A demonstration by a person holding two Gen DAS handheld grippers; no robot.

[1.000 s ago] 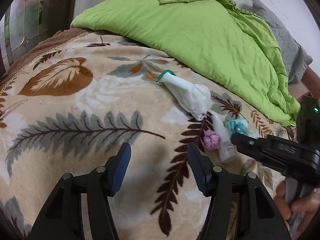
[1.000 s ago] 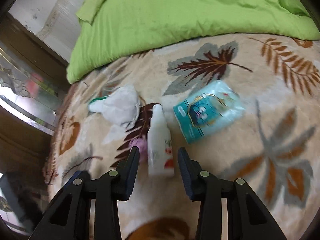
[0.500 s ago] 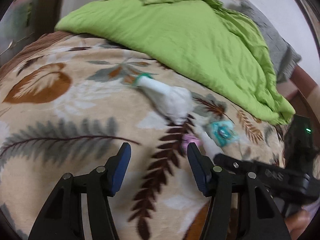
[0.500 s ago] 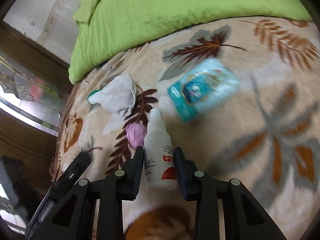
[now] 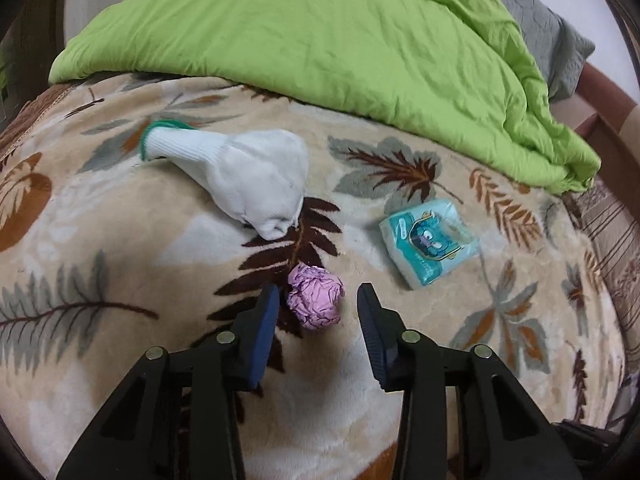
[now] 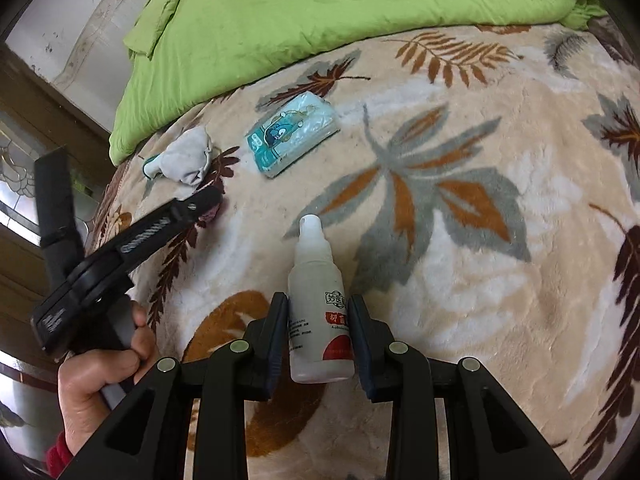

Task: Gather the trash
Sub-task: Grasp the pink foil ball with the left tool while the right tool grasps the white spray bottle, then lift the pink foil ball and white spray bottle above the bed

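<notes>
In the right wrist view my right gripper (image 6: 319,320) is shut on a small white plastic bottle (image 6: 318,312) with a red label, held above the leaf-patterned blanket. In the left wrist view my left gripper (image 5: 318,312) is open with its fingers on either side of a crumpled pink paper ball (image 5: 316,300) lying on the blanket. A white sock (image 5: 248,180) with a green cuff lies beyond it, and a teal tissue pack (image 5: 430,240) lies to the right. The sock (image 6: 186,158) and tissue pack (image 6: 294,138) also show in the right wrist view.
A green duvet (image 5: 320,36) covers the far half of the bed, with a grey pillow (image 5: 548,28) at the far right. In the right wrist view the left gripper's body (image 6: 120,248) and the hand holding it sit at the left. A wooden frame and patterned glass stand at the far left.
My right gripper closed on the bottle and lifted it away to the right. My left gripper moved forward and right until the pink paper ball sat between its open fingers.
</notes>
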